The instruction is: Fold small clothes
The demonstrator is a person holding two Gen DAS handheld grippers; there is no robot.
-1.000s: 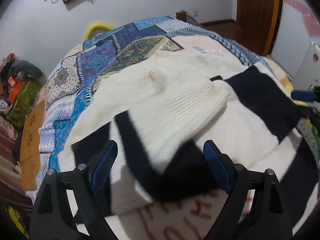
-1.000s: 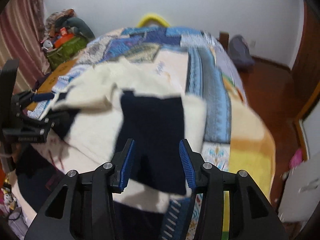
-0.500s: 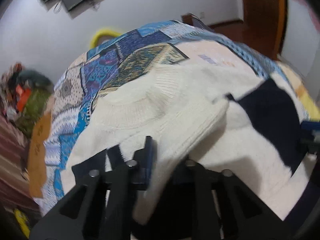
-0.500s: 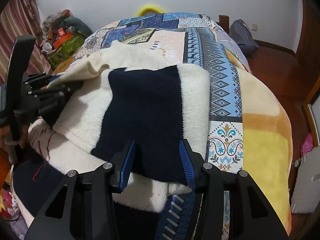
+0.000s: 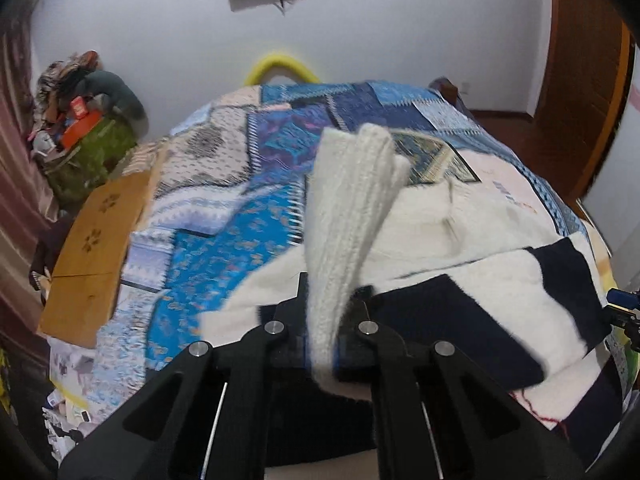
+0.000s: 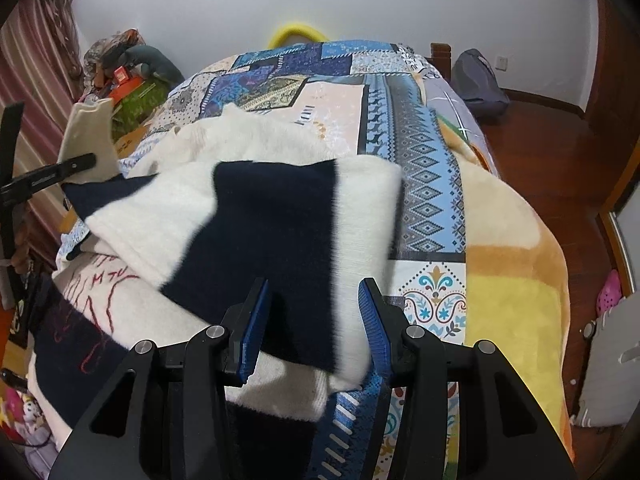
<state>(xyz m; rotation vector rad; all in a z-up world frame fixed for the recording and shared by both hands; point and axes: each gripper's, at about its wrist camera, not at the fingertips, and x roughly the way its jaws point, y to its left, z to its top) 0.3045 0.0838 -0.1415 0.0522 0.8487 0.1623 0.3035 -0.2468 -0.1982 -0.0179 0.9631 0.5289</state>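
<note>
A cream and navy striped knit sweater lies on the patchwork bed; it also shows in the left wrist view. My left gripper is shut on the sweater's cream ribbed sleeve and holds it lifted above the bed. From the right wrist view the same sleeve hangs in the left gripper at the far left. My right gripper is open, its blue pads on either side of the sweater's near navy edge, which lies flat between them.
The patchwork quilt covers the bed, with a yellow-orange blanket on its right. A wooden board and a cluttered pile stand left of the bed. Wooden floor lies to the right.
My left gripper closed on the cream sleeve and lifted it up and to the left. The right gripper stayed open while the navy panel settled flat on the bed.
</note>
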